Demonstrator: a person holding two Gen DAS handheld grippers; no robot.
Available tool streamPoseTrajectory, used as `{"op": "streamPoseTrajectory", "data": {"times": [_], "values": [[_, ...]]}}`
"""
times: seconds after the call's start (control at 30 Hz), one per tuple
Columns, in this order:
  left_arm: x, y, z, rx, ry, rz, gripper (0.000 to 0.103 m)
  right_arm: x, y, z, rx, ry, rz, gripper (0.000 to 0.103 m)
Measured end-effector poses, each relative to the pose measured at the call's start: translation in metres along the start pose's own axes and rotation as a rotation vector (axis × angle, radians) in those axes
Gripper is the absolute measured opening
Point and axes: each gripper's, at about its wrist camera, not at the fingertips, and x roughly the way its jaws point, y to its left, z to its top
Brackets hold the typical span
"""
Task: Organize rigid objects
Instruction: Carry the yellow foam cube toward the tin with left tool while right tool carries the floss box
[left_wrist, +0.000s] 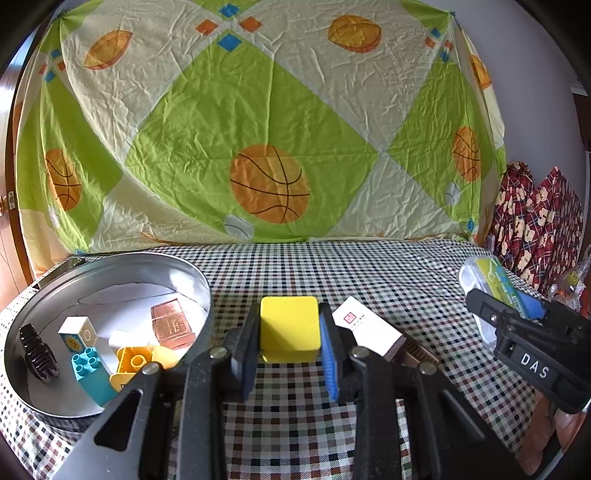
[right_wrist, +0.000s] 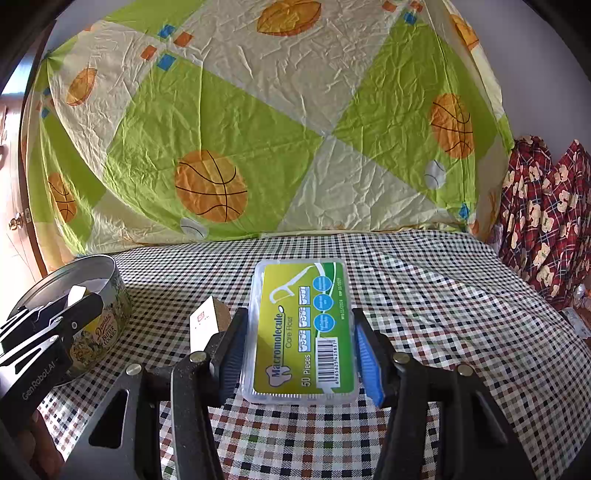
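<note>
Currently, two claws work over a table (right_wrist: 424, 280) covered by a checked cloth. The left claw (left_wrist: 290, 352) is closed on one yellow block (left_wrist: 289, 326), with both pads pressed on its sides, near the front edge of the table. The right claw (right_wrist: 299, 350) is closed on one clear floss box (right_wrist: 301, 332), gripped by its long sides, also near the front edge. The box label reads "Macromolecule", "Care Floss" and "50 Pieces", with a barcode.

One round metal tin (left_wrist: 48, 295) stands at the front left corner of the table. In the right wrist view its side reads "Danisa" and "BUTTER COOKIES". Inside the tin lie six pieces:
- one black ridged part (left_wrist: 37, 354)
- one white printed block (left_wrist: 78, 332)
- one teal studded brick (left_wrist: 88, 369)
- one orange-yellow piece (left_wrist: 135, 360)
- one copper-coloured block (left_wrist: 171, 323)
- one plain white piece (left_wrist: 123, 338)

One small white box (left_wrist: 365, 328) with a red mark lies just right of the yellow block; its small print cannot be read. The right claw body reads "DAS"; the left claw body reads "GenRobot.AI".
</note>
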Motion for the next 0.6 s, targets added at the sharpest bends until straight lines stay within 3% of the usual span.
{"op": "streamPoseTrajectory", "data": {"times": [0.6], "values": [[-0.006,0.001,0.0,-0.01,-0.03,0.006,0.028,-0.011,-0.002,0.002,0.024,-0.064,0.002,0.056]]}}
